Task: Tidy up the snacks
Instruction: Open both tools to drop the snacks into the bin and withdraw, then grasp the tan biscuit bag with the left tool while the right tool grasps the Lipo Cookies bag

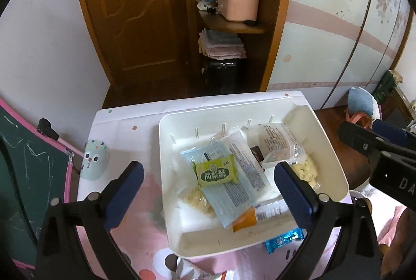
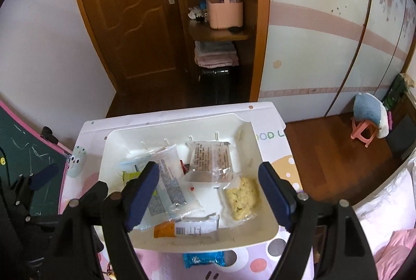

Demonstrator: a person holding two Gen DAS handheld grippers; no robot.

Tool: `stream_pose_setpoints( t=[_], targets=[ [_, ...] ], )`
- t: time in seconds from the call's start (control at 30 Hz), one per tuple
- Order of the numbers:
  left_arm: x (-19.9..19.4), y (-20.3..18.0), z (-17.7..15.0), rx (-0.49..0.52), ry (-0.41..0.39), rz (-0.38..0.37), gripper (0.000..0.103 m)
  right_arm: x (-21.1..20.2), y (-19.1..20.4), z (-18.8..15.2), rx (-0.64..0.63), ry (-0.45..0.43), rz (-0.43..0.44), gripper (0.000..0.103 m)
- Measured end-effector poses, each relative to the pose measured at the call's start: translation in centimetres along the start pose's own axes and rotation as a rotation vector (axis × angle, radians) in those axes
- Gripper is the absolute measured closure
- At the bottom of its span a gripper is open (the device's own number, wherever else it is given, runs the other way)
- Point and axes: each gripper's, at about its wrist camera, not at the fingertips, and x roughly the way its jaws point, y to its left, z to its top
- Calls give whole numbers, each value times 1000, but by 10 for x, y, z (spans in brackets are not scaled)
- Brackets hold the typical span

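A white tray sits on the patterned table and holds several snack packets. Among them are a green packet lying on a pale blue one, a clear bag of brown snack, a bag of yellow crumbly snack and an orange-and-white packet. A blue wrapped candy lies on the table just outside the tray's near rim. My left gripper hangs open above the green packet, holding nothing. My right gripper is open over the tray's middle, empty.
A mint cup with a face stands left of the tray. A green chalkboard leans at the far left. More wrappers peek in at the table's near edge. A pink stool stands on the wooden floor at the right.
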Motion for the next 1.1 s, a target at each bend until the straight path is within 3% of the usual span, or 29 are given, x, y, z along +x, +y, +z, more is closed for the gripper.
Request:
stream_pose_setpoints(
  t=[0.57,0.87,1.1],
  targets=[
    [-114,-4,-44,35,-105,-25,3,-95,0,-49,-50,-66,-19,24],
    [-158,-29,-99,110,-128,-90,3,-142,-22,-115,-135,-68,-65,24],
    [-153,-54,-163,190,-43,-147,3,-155,-41,-191,-184,-33,-127,24]
  ],
)
